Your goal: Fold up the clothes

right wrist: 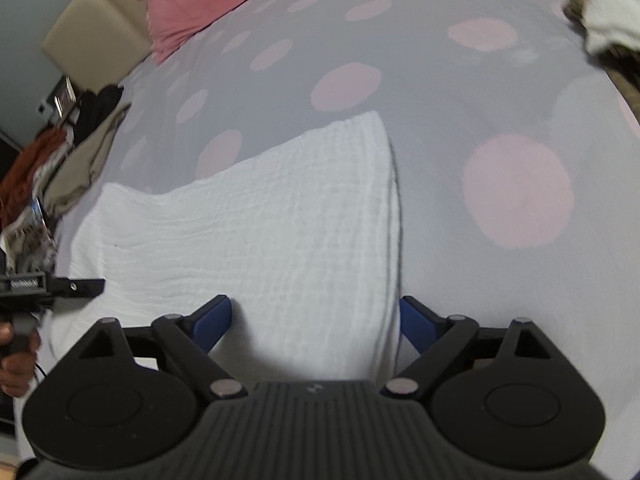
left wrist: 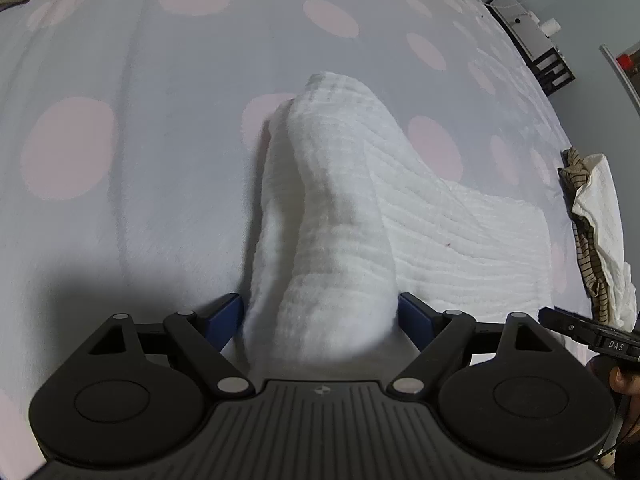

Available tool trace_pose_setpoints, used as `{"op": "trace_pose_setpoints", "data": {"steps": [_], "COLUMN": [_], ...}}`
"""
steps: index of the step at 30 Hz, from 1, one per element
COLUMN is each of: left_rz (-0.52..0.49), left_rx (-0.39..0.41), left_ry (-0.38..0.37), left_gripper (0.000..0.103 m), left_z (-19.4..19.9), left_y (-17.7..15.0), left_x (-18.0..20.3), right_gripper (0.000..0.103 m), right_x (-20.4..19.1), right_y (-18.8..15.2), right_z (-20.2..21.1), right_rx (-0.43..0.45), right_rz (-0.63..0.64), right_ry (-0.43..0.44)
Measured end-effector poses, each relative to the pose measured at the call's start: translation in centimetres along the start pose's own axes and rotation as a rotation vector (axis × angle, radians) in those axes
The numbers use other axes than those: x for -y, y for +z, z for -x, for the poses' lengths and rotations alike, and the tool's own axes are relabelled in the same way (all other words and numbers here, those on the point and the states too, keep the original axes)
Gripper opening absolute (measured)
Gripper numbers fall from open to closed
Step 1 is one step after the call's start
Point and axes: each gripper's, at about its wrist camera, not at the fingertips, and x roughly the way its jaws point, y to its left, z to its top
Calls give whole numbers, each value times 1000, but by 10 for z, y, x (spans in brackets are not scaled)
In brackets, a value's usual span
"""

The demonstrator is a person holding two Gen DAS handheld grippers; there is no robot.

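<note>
A white, ribbed cloth (left wrist: 460, 232) lies on the grey bedspread with pink dots (left wrist: 132, 184). Its left part rises in a rumpled ridge that runs down between the blue pads (left wrist: 228, 316) of my left gripper (left wrist: 322, 312). The jaws stand wide apart, and the cloth fills the gap without being pinched. In the right wrist view the cloth (right wrist: 248, 216) lies flat. Its right edge passes between the pads of my right gripper (right wrist: 316, 316), which is open just above it. Each gripper's tip shows at the edge of the other view: right gripper (left wrist: 580, 332), left gripper (right wrist: 56, 284).
A heap of striped and white clothes (left wrist: 596, 220) sits at the bed's right edge. A pink pillow (right wrist: 208, 0) and a beige headboard (right wrist: 92, 28) are at the far end. More clothes (right wrist: 40, 172) are piled off the bed's left side. A person's hand (right wrist: 16, 356) holds the left gripper.
</note>
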Motion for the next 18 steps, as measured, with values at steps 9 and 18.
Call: {"op": "trace_pose_setpoints", "data": {"steps": [9, 18], "left_rz": [-25, 59], "left_rx": [13, -9], "left_ry": [14, -133], "left_gripper": [83, 29], "left_z": [-3, 3], "left_y": [1, -1], "left_x": [8, -3], "right_gripper": [83, 19], "right_x": [-5, 18], "right_y": [5, 5], "right_z": [-6, -4], "right_rx": [12, -25], "right_rz": [61, -156], "right_ry": [-25, 187]}}
